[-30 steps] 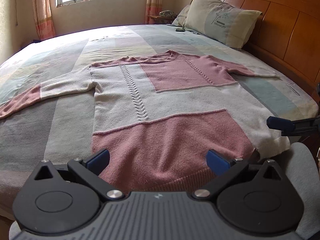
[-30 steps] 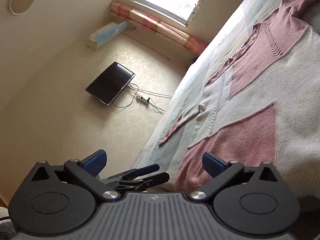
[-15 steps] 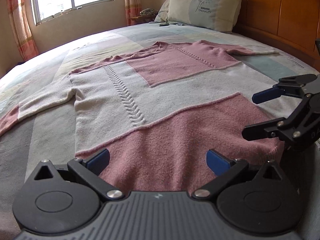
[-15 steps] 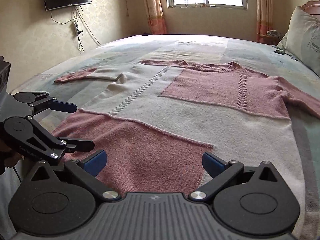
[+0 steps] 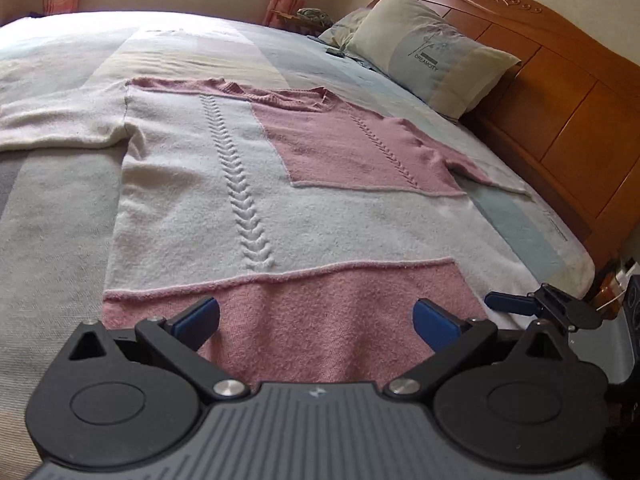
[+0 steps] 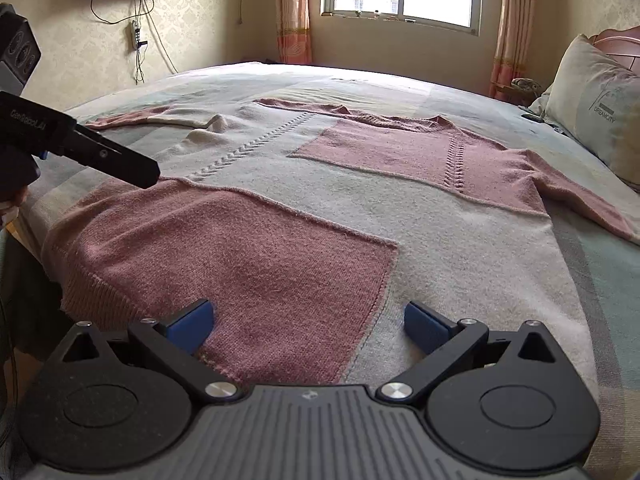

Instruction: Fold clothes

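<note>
Both claws were wide apart and held nothing. Our left claw point(image 5: 316, 320) hung over the pink bottom edge of the sweater point(image 5: 280, 216). Our right claw point(image 6: 308, 322) hung over that edge too, near its other corner. We saw the sweater spread flat on the bed point(image 5: 60, 208), sleeves out, by a pillow point(image 5: 432, 52).

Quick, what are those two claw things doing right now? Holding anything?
Left gripper: open, holding nothing, over the sweater hem.
Right gripper: open, holding nothing.
</note>
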Available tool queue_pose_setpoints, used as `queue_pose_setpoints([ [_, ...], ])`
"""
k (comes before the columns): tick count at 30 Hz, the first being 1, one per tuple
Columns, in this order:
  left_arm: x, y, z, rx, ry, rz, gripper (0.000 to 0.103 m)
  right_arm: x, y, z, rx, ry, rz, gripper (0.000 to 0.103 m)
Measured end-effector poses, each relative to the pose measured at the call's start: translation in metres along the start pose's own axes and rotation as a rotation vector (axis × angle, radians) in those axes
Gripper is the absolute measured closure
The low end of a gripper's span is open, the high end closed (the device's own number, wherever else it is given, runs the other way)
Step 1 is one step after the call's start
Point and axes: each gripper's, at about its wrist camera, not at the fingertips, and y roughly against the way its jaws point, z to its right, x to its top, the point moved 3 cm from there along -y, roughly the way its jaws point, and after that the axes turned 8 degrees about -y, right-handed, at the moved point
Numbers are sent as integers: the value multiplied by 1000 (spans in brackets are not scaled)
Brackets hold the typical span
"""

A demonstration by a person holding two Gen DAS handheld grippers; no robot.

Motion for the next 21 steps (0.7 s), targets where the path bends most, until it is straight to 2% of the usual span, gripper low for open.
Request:
queue_pose_setpoints([
  [10,0,18,-23,2,72,22,1,-8,7,8,44,-45,73,0],
  [12,-7,17,-10,-65,52,3,1,-8,6,8,42,-48,76,0],
  [14,-21,13,0,-85,36,-53,1,-8,5,7,38,-45,78,0],
  [16,-36,18,4,-51,-7,-45,1,-9,5,6,32,-39,80,0],
  [18,-43,29,6,-20,-31,-70,1,-10,5,4,25,-32,83,0],
  [20,-38,36,4,2,-31,-97,1,-11,5,3,16,-27,85,0],
  [21,-32,39,3,9,-46,-80,1,-11,4,2,11,-22,85,0],
])
